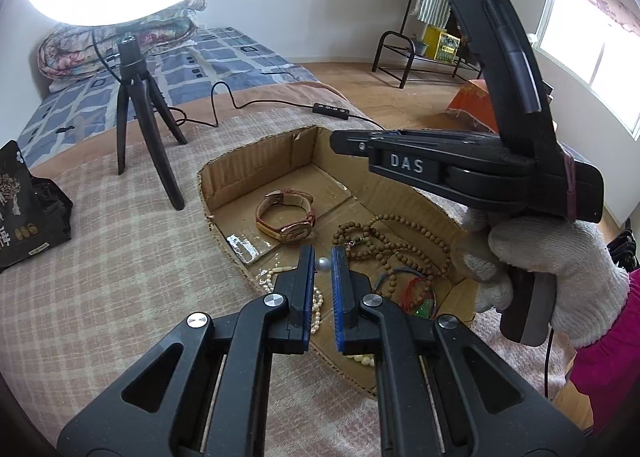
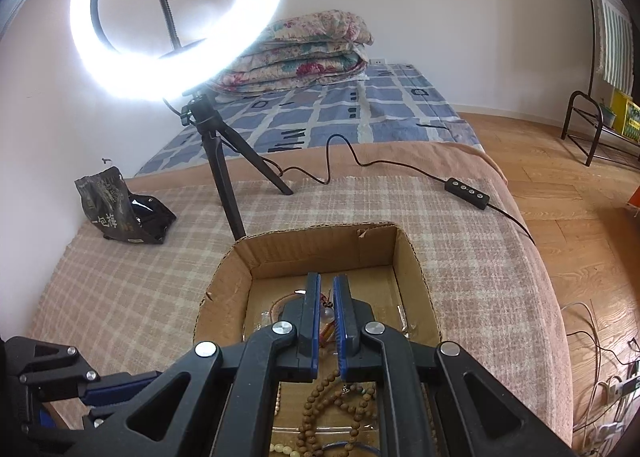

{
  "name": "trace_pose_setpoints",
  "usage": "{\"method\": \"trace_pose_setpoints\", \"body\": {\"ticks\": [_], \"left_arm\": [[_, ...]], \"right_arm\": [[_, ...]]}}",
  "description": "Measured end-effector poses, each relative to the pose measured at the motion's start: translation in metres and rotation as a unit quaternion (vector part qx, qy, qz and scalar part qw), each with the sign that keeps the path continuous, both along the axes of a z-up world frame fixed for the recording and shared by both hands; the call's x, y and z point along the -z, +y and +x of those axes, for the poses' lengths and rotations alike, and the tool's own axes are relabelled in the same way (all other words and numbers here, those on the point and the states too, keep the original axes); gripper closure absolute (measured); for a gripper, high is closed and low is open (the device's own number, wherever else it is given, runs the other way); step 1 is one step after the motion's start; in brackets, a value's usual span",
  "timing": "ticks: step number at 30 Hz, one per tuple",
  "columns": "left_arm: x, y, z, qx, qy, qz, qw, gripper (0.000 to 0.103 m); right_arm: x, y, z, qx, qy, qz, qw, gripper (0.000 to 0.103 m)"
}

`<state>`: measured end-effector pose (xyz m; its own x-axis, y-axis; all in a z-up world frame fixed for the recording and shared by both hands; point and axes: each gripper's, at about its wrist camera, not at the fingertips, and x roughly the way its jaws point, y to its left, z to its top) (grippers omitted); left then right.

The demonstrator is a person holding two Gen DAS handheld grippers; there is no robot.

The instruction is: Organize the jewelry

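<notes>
The letters "DAS" stand in pale capitals on the black body of the right gripper [image 1: 347, 142], the tool held by the hand in the white glove [image 1: 560, 273]. It hangs over the far right part of the cardboard box [image 1: 248, 165].

Left of the box, a black bag [image 1: 28, 213] lies on the checked blanket [image 1: 120, 277]. It has pale Chinese writing on its front. In the right wrist view the characters "一包" can be made out on the bag [image 2: 120, 209], with one more sign after them that is too blurred to tell. The smaller print on the bag cannot be read.
</notes>
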<state>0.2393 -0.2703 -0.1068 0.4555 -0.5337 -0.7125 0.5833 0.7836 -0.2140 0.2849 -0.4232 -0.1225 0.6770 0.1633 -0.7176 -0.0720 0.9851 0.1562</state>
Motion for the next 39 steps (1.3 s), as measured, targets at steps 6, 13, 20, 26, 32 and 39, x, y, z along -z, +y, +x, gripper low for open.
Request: {"method": "trace_pose_setpoints", "body": {"ticks": [6,13,20,26,32,39], "left_arm": [[0.002,-0.011,-0.001,0.007,-0.003,0.003,1.0000,0.097],[0.001,-0.017,-0.003,0.014,-0.006,0.003,0.9999,0.097],[0.001,-0.018,-0.004,0.015,-0.011,0.006,0.9998,0.060],[0.001,-0.019,-0.004,0.012,-0.016,0.010,0.9997,0.036],[-0.001,-0.018,-0.005,0.007,-0.024,0.015,0.9996,0.027],[0.000,-0.017,-0.006,0.004,-0.025,0.020,0.9995,0.023]], "right_arm": [[0.004,-0.007,0.004,0.011,0.005,0.005,1.000,0.098],[0.006,-0.010,0.003,0.014,0.007,0.009,1.000,0.084],[0.007,-0.011,0.001,0.023,0.006,0.003,1.000,0.044],[0.001,-0.016,-0.002,0.052,-0.006,-0.005,0.999,0.012],[-0.001,-0.015,-0.002,0.059,-0.007,-0.015,0.998,0.002],[-0.002,-0.009,-0.003,0.056,-0.004,-0.024,0.998,0.000]]}}
